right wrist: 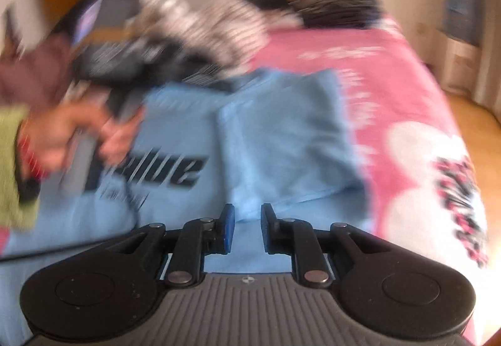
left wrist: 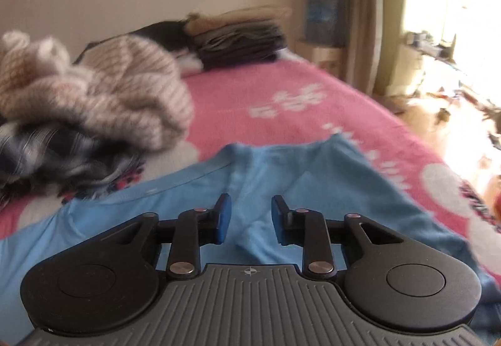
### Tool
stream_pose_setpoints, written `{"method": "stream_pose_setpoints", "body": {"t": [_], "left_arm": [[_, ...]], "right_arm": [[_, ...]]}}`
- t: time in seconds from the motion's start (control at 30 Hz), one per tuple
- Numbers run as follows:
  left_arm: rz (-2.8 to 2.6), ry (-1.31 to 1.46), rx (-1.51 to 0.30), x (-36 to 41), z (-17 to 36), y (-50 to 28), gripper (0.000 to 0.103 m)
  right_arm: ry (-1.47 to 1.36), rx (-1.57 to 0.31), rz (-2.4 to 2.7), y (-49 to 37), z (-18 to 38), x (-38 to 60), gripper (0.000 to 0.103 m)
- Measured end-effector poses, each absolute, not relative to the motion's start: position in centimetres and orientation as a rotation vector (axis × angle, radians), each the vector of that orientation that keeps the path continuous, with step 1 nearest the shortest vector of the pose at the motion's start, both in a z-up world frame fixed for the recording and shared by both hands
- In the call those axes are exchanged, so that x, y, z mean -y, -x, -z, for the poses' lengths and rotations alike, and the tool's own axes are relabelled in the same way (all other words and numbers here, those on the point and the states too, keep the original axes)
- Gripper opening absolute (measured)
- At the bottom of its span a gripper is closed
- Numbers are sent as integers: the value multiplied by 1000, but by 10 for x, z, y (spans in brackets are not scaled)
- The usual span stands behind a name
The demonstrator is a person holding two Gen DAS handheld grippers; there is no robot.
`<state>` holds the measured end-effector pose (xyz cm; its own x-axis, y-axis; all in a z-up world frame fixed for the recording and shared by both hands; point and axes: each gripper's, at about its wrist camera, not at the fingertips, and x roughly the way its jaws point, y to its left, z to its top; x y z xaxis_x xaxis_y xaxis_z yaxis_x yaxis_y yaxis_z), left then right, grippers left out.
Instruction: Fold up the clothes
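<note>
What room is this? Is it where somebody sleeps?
Most likely a bedroom. A pink blanket covers a big bed, clothes lie on it, including a blue shirt and a folded stack, and a curtain hangs by a bright window.

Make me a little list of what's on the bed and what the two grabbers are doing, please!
bed cover: pink blanket with white patches
garment being folded: light blue shirt, dark lettering, one side folded over
unfolded heap: striped fuzzy clothes on a dark plaid piece
folded stack: dark and tan clothes at the far end
left gripper: open, over the shirt, nothing between its fingers
right gripper: open, over the shirt, nothing held
</note>
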<state>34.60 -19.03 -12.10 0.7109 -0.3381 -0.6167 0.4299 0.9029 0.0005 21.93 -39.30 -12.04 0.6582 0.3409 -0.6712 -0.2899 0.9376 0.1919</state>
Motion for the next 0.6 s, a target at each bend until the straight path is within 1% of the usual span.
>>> {"method": "stream_pose_setpoints", "body": {"t": [0.07, 0.1, 0.23, 0.27, 0.3, 0.33, 0.37, 0.53, 0.6], "left_arm": [[503, -168, -653, 198, 116, -338, 31], [540, -194, -659, 205, 119, -333, 32], [668, -306, -684, 233, 132, -311, 32], [682, -332, -689, 238, 136, -307, 32], [688, -352, -697, 241, 141, -304, 33], [693, -371, -706, 243, 146, -302, 33], [692, -379, -700, 243, 149, -300, 33], [684, -369, -688, 239, 158, -298, 35], [685, -361, -689, 238, 159, -299, 36]], "right_arm": [[-63, -741, -256, -221, 118, 409, 32], [-39, -735, -214, -223, 119, 413, 33], [67, -742, -127, -235, 129, 416, 34], [72, -754, -125, -238, 133, 416, 30], [71, -766, -129, -241, 138, 417, 24], [56, -772, -130, -241, 140, 418, 9], [30, -772, -128, -240, 141, 421, 1], [-40, -771, -104, -228, 146, 432, 1], [-55, -770, -120, -227, 143, 437, 3]]}}
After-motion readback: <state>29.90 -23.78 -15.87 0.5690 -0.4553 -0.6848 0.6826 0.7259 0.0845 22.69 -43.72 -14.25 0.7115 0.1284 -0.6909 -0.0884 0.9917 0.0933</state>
